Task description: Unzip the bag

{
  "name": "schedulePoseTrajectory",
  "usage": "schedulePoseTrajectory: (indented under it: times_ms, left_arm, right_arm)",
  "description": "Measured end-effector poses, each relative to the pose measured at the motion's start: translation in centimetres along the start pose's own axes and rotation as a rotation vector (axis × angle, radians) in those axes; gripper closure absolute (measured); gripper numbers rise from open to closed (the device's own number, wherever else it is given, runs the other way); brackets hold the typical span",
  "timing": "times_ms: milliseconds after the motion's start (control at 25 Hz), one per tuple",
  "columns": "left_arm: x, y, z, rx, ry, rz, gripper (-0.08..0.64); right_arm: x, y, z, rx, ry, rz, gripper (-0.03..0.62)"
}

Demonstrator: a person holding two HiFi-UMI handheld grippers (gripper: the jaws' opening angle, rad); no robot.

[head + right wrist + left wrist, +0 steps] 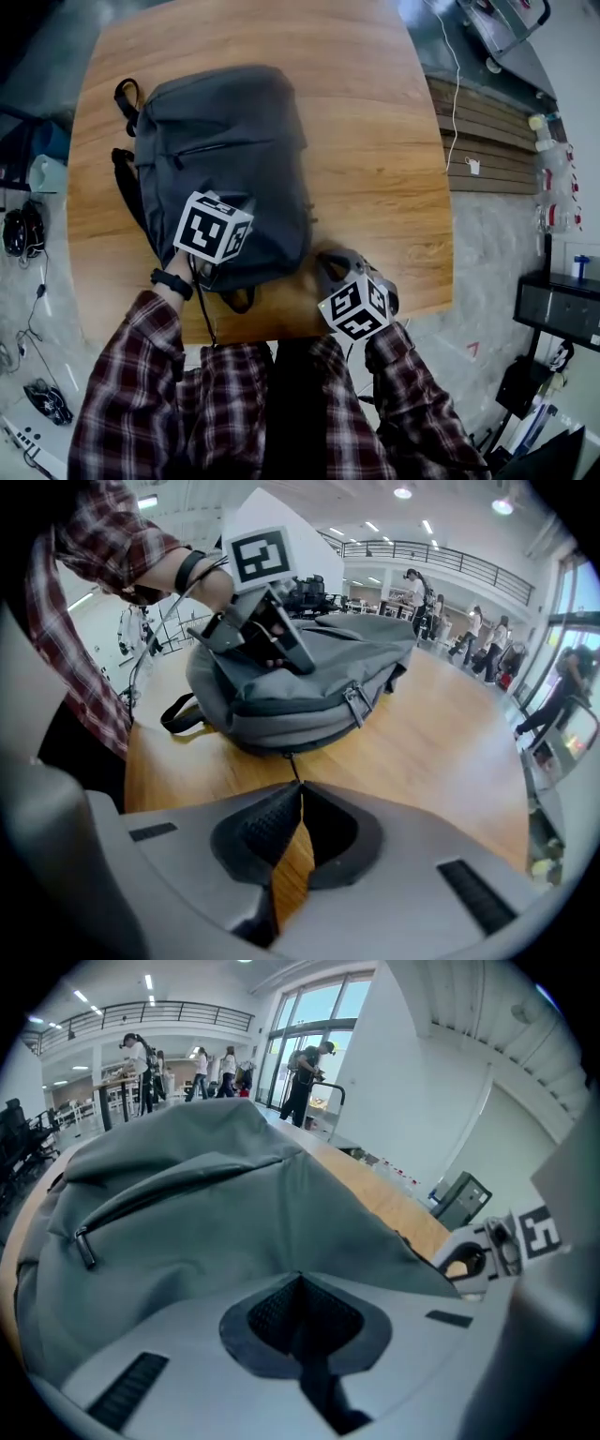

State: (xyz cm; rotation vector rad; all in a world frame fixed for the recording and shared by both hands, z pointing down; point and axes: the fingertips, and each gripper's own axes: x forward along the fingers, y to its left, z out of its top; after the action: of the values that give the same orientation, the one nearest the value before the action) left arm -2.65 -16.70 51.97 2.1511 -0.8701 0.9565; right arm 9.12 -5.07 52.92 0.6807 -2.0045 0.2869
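A dark grey backpack (225, 141) lies flat on the wooden table (375, 141). My left gripper (218, 239) rests on the bag's near end. In the left gripper view, the left gripper (300, 1279) has its jaws closed, with grey fabric (281, 1204) tented up to their tips. My right gripper (325, 262) sits on the table just right of the bag's near corner. Seen from its own camera, the right gripper (298, 785) is shut on a thin dark zipper pull cord (293, 766) that runs to the bag's edge (281, 742). The left gripper (292, 660) also shows there on top of the bag.
A carry loop (178, 714) hangs off the bag's near end by the table's front edge. Shoulder straps (127, 103) lie at the bag's left. A front pocket zip pull (84, 1246) is closed. A metal pull (356, 703) sits on the bag's side. People stand far behind.
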Motion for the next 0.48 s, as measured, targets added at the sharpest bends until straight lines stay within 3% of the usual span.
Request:
schedulePoseTrajectory:
  times_ms: [160, 480]
  left_arm:
    - [-1.6, -1.8, -2.5, 0.057, 0.046, -0.059, 0.552]
    - [-1.9, -6.5, -4.5, 0.032, 0.017, -0.016, 0.552]
  right_arm:
    - [0.6, -2.9, 0.4, -0.061, 0.011, -0.053, 0.574]
    - [3.0, -8.0, 3.3, -0.22, 0.025, -0.125, 0.574]
